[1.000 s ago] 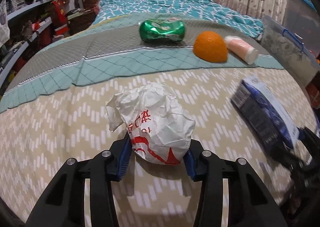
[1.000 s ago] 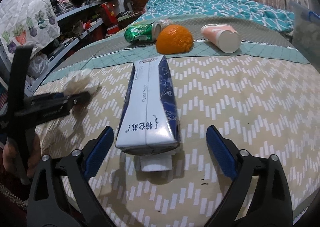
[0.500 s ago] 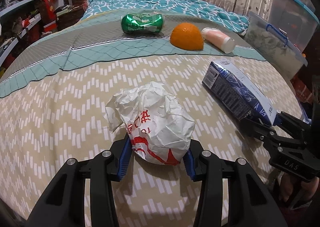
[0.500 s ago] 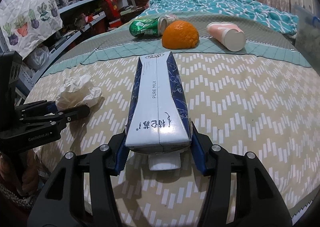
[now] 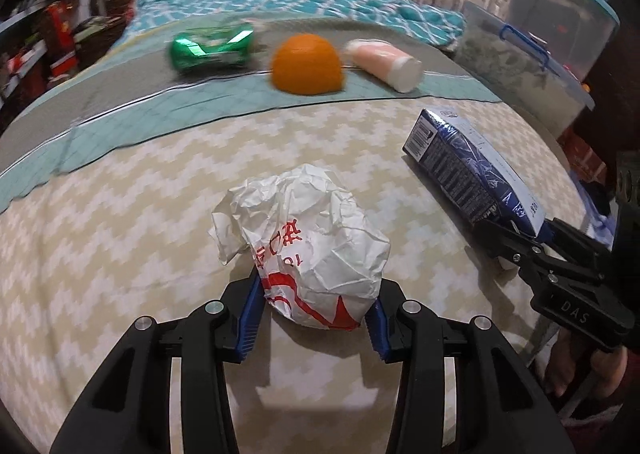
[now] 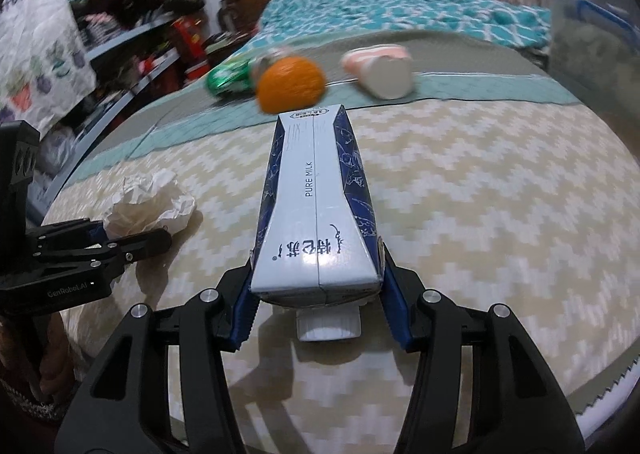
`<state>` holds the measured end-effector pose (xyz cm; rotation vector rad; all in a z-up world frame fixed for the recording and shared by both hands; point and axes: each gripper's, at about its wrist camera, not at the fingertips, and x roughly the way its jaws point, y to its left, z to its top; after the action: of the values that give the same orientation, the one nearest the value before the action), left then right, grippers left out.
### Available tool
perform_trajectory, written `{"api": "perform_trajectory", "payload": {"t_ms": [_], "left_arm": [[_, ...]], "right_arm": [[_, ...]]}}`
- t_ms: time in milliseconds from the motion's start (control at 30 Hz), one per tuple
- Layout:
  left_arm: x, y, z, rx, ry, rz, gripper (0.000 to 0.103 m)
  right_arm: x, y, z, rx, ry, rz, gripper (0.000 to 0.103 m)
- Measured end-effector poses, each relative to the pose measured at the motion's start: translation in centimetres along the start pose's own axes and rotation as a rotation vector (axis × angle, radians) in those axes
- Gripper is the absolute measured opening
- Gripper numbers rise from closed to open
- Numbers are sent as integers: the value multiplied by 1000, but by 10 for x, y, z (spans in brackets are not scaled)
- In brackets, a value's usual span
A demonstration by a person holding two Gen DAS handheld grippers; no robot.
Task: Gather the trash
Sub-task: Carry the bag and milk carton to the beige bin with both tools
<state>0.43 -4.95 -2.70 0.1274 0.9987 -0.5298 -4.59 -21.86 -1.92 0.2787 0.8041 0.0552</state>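
While both items sit low over the chevron bedspread (image 5: 120, 254), our left gripper (image 5: 316, 318) pinches the crumpled white-and-red paper wrapper (image 5: 312, 246) and our right gripper (image 6: 316, 306) clamps the blue-and-white milk carton (image 6: 316, 213). We judge pickup done; next needs carrying both to a bin, unseen.

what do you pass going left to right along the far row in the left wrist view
can → orange → pink bottle → clear storage bin
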Motion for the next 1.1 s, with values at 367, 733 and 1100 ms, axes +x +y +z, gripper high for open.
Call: {"api": "perform_trajectory", "payload": {"t_ms": [367, 733, 1100], "left_arm": [[59, -99, 61, 149, 79, -122, 40], [134, -255, 129, 348, 149, -270, 40], [211, -399, 205, 481, 164, -334, 40]], "right_arm": [[-31, -101, 5, 148, -111, -155, 55], [-72, -231, 24, 301, -204, -318, 55], [-73, -361, 53, 470, -148, -307, 55]]}}
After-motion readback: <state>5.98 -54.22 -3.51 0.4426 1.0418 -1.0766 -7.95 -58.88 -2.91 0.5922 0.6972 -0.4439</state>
